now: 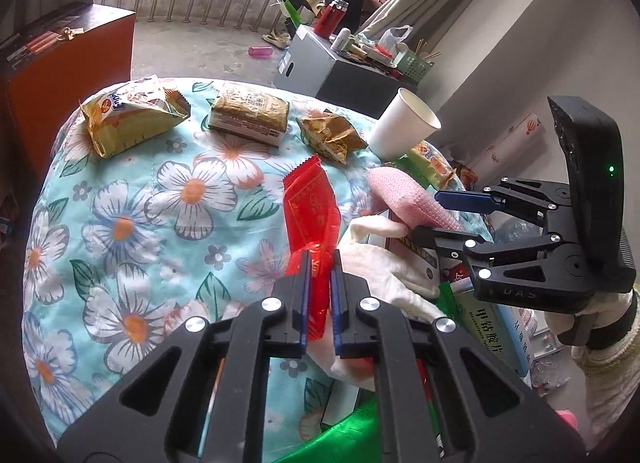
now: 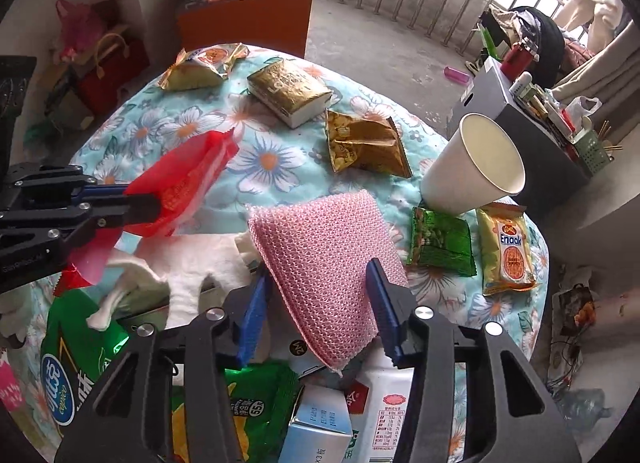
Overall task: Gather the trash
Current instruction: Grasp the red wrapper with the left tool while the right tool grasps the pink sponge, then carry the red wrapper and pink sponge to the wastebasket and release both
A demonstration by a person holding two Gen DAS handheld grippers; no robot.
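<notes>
While left gripper (image 1: 320, 263) pinches red wrapper (image 1: 310, 203); right gripper (image 2: 316, 283) half-open, pink sponge (image 2: 320, 247) between fingers, seemingly untouched

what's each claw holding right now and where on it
The left claw is shut on the red wrapper, pinching its near end. The right claw straddles the pink sponge at its near part; its pads do not clearly press it yet.

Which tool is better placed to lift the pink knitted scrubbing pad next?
Right. The right tool already straddles the pink knitted scrubbing pad, jaws apart either side. The left tool is occupied, clamped on the red plastic wrapper.
</notes>
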